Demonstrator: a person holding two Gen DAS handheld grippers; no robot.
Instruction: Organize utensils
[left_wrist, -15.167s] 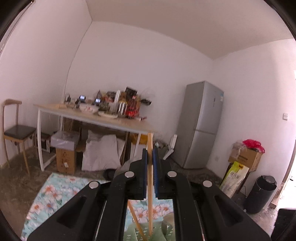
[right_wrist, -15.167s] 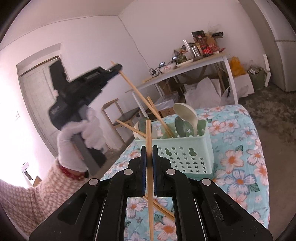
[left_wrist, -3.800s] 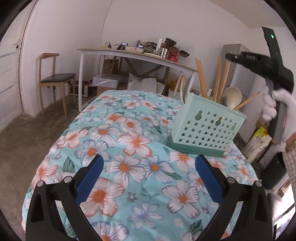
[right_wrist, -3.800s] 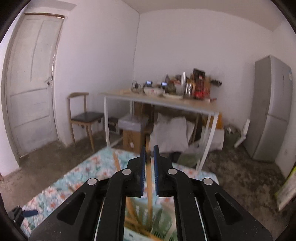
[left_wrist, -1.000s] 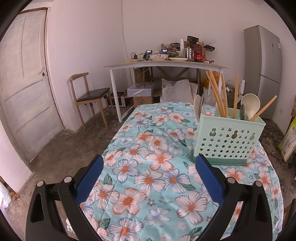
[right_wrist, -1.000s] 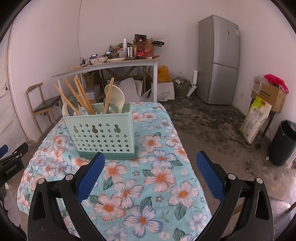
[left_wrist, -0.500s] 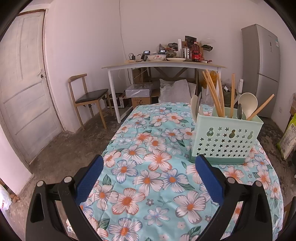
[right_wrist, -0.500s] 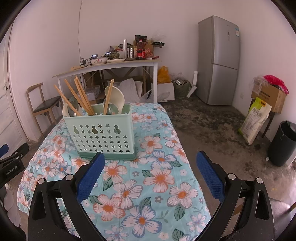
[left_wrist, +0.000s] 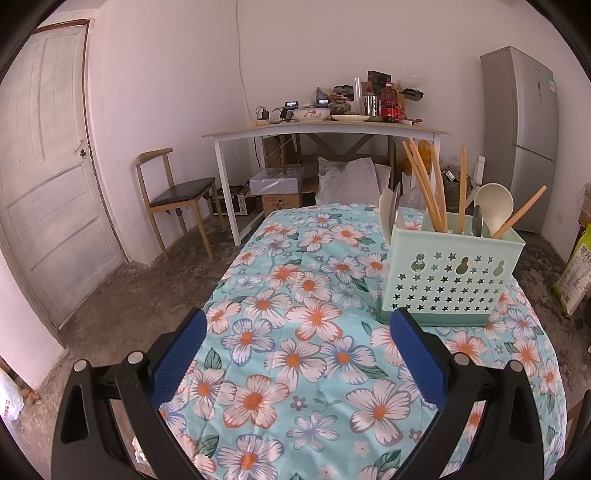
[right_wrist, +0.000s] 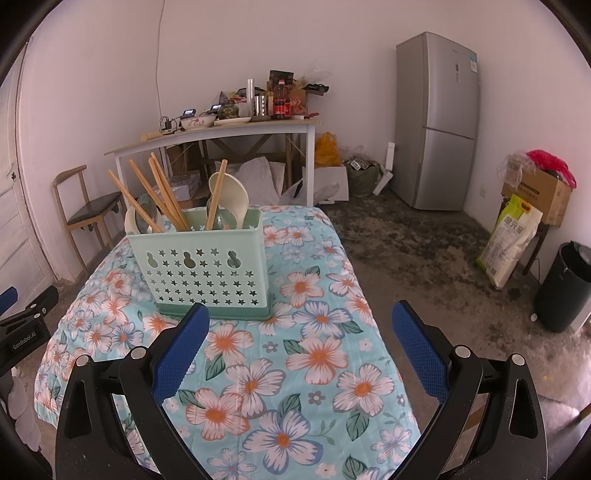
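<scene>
Left wrist view: Since nothing sits between its blue pads, your left gripper (left_wrist: 295, 354) is spread wide and released, held low over the near end of the flowered cloth (left_wrist: 280, 332).
Caddy: your mint utensil caddy (left_wrist: 448, 275) stands upright toward the right side of the cloth, just beyond the right pad, so its open top takes things from above.
Contents: chopsticks (left_wrist: 424, 184) lean out of it at several angles beside a pale spoon (left_wrist: 493, 203); upright storage looks like the point of the task.
Room: you have bare cloth ahead and to the left; the cloth's left edge drops to the floor, so keep inside it.

Right wrist view: your right gripper (right_wrist: 301, 354) is likewise released and empty, pads far apart.
Caddy here: it sits up and left of the pads, well back from the right edge.
Loose items: you can see none on the cloth, so the sorting looks finished.
Edges: the right and near edges fall away close to the pads; the other tool shows at the far left, apart from yours.
</scene>
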